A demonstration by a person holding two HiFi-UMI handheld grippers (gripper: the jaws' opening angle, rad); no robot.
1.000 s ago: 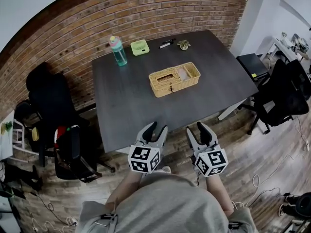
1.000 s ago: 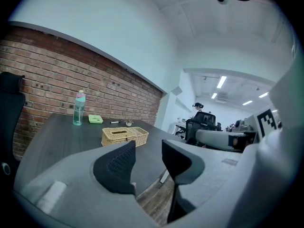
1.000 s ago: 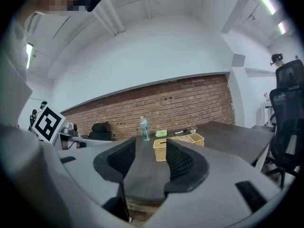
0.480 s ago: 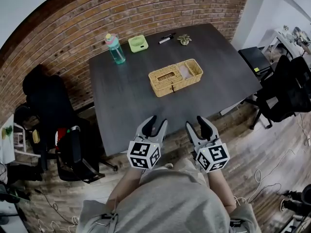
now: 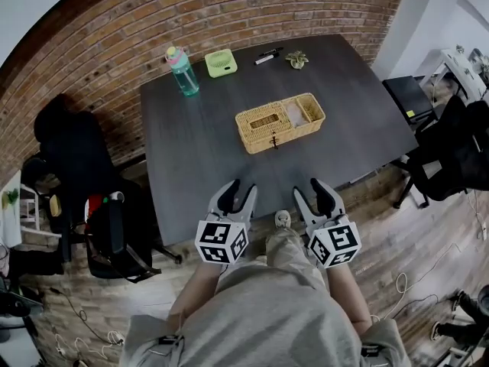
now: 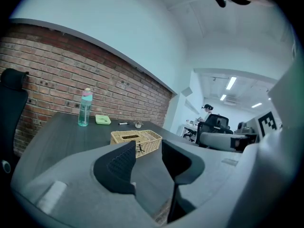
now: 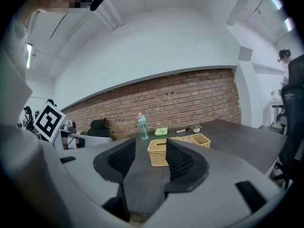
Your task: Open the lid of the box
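A woven wicker box [image 5: 280, 121] sits mid-table, its lid down over the left part with a slot in it, and a small dark clasp on its front side. The same box [image 6: 136, 141] shows beyond the left jaws, and the box [image 7: 176, 149] shows between the right jaws. My left gripper [image 5: 235, 193] and right gripper [image 5: 314, 190] hover at the table's near edge, well short of the box. Both stand open with nothing between their fingers.
On the dark table [image 5: 199, 151] at the far side stand a teal water bottle [image 5: 182, 70], a green flat case [image 5: 221, 62], a marker [image 5: 267, 56] and a small plant [image 5: 296, 58]. Black office chairs [image 5: 80, 167] flank the table, with a brick wall behind.
Both grippers have stayed at the near edge, open. The head view has shifted slightly, so the table and box sit a little further right and lower in frame.
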